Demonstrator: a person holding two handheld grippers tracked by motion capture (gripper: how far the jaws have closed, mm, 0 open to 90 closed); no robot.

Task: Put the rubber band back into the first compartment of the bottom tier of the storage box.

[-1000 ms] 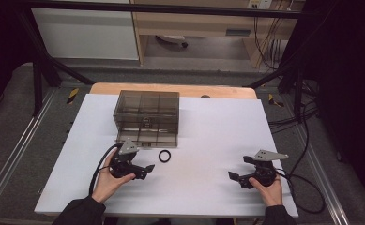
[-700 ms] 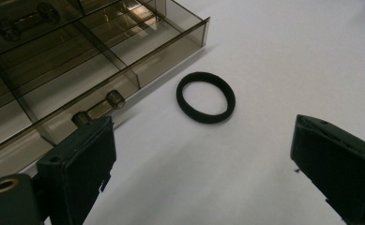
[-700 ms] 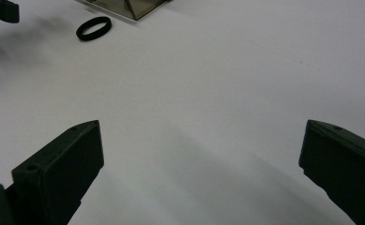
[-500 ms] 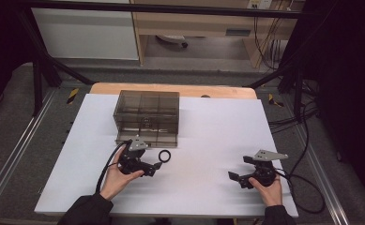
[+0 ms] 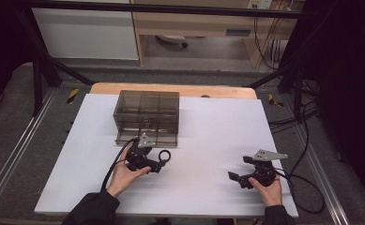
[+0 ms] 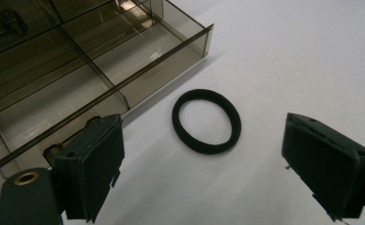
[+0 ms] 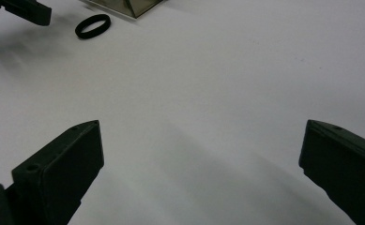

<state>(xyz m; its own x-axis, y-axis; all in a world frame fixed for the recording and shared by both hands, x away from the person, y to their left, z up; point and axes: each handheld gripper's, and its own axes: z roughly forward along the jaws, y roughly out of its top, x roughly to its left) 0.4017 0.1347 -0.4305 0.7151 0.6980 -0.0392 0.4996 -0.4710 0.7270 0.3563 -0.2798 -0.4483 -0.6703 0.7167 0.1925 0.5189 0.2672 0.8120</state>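
Just beside the smoky clear plastic compartment box (image 5: 147, 117), the left gripper (image 6: 203, 159) is hovering wide-jawed, just narrowing, empty, over the black elastic hair ring (image 6: 206, 121).

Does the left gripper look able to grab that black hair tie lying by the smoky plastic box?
Probably yes. The left gripper has its jaws wide, just starting to close, with the hair tie flat on the white table ahead of them, nothing between. The organizer box sits beside it.

Black hair tie (image 6: 206, 121); smoky-brown organizer box (image 5: 147, 117) (translucent); white table (image 5: 217, 140).
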